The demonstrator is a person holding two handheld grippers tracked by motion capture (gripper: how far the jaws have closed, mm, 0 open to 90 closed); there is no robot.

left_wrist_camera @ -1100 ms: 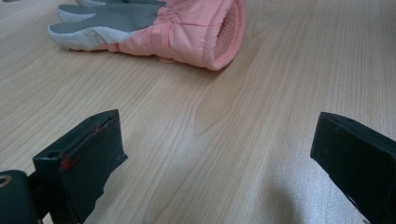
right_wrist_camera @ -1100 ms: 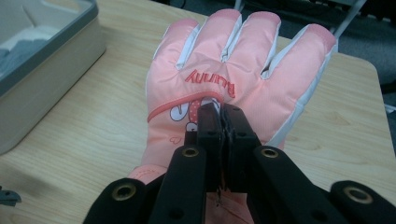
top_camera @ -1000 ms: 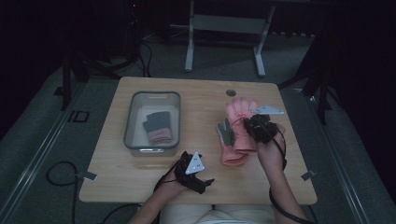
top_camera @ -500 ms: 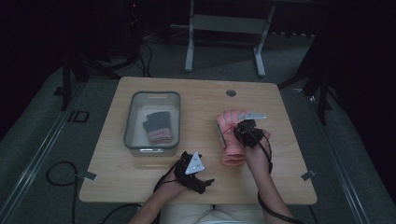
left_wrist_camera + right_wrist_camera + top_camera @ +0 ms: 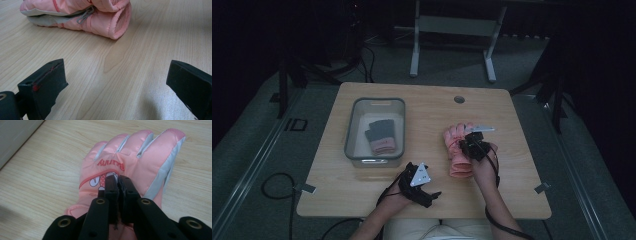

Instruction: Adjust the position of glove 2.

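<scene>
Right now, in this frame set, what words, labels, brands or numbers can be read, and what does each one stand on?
"Bunny": red lettering on the back of the pink ski glove, seen upside down in the right gripper view, just above a cartoon rabbit print.
"ID": marking on the floor left of the table in the high view; small, so the reading is unsure.
Nothing readable on the grey glove in the clear bin.

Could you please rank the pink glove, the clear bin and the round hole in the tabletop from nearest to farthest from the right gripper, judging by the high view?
1. pink glove: directly under the right gripper, pinched in its jaws.
2. round hole: beyond the gripper, toward the table's far edge.
3. clear bin: off on the left half of the table.
</scene>
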